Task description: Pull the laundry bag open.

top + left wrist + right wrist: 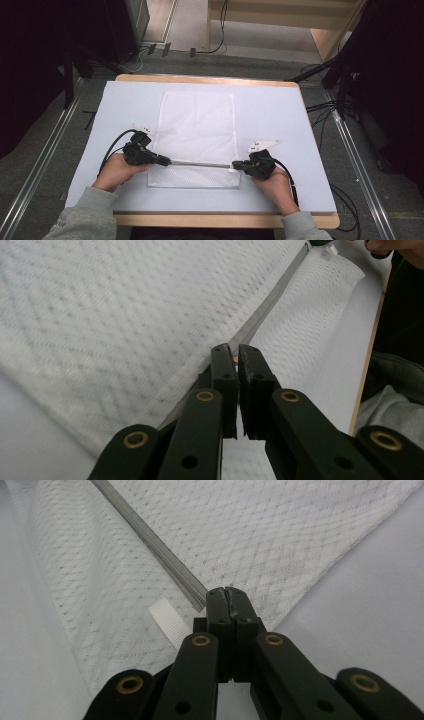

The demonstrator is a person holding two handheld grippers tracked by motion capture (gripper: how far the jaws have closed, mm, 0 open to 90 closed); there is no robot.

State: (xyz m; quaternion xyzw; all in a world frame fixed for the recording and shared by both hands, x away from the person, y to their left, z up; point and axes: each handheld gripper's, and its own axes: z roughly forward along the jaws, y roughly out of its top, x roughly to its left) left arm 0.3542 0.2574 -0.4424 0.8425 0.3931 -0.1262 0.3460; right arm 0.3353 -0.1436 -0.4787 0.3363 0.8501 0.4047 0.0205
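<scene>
A white mesh bag (pixel 197 125) lies flat on the pale mat, with a grey zipper (pixel 200 163) running across it near its front edge. My left gripper (pixel 167 161) sits at the left end of the visible zipper. In the left gripper view its jaws (pixel 232 351) are pinched together on the small zipper pull, and the zipper tape (pixel 270 302) stretches away from them. My right gripper (pixel 235 164) holds the bag at the zipper's right end. Its jaws (pixel 227 592) are shut on the mesh edge, beside a white ribbon tab (pixel 167 620).
The pale mat (pixel 280 115) covers a wooden table (pixel 200 79), with bare mat on both sides of the bag. Both forearms in grey sleeves (pixel 85 215) come in from the front edge. Cables (pixel 325 107) lie on the floor to the right.
</scene>
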